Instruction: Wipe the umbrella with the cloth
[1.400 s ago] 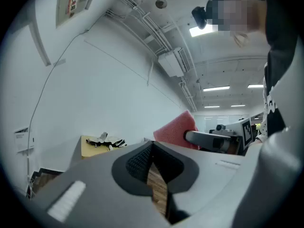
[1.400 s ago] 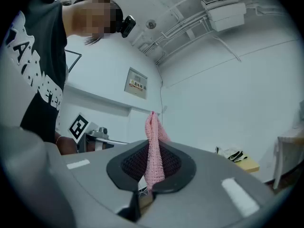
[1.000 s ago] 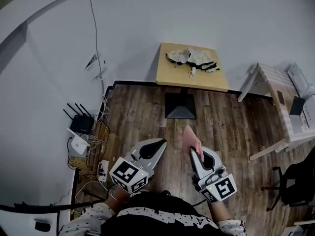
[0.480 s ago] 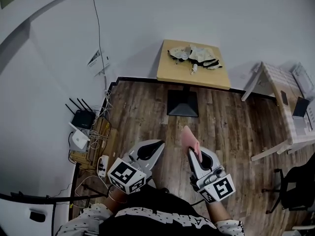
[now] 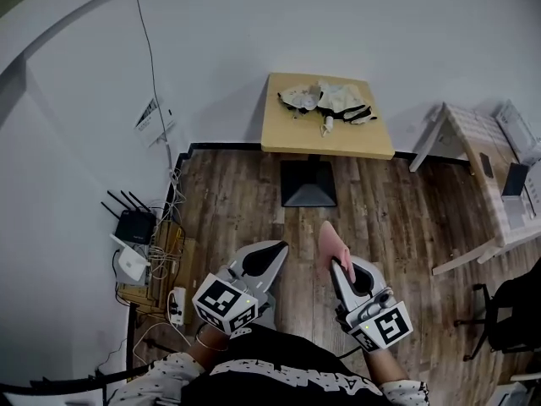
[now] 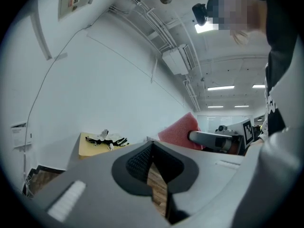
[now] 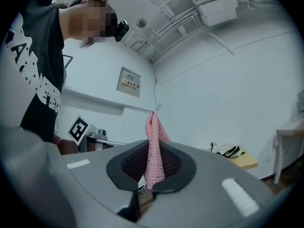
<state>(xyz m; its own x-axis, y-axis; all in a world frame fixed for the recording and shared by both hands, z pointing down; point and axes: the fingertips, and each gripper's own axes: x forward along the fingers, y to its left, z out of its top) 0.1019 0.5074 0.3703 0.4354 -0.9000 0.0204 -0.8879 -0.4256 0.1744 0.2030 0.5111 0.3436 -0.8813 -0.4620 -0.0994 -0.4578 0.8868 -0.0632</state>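
Observation:
A folded black-and-white umbrella (image 5: 328,100) lies on a small yellow table (image 5: 290,131) against the far wall; it also shows as the umbrella (image 6: 107,139) in the left gripper view and the umbrella (image 7: 227,150) in the right gripper view. My right gripper (image 5: 336,260) is shut on a pink cloth (image 5: 331,241), which sticks up between the jaws as the cloth (image 7: 153,148). My left gripper (image 5: 277,248) is shut and holds nothing; its gripper (image 6: 151,148) points level toward the table. Both are well short of the table, over the wood floor.
A black table base (image 5: 308,183) stands on the wood floor. Routers and tangled cables (image 5: 139,248) sit by the left wall. A white wooden frame (image 5: 478,176) and a black chair (image 5: 511,311) are at the right.
Both grippers drifted a little across the floor, and the view shifted so the table sits slightly left. The jaws kept their states, the cloth still held.

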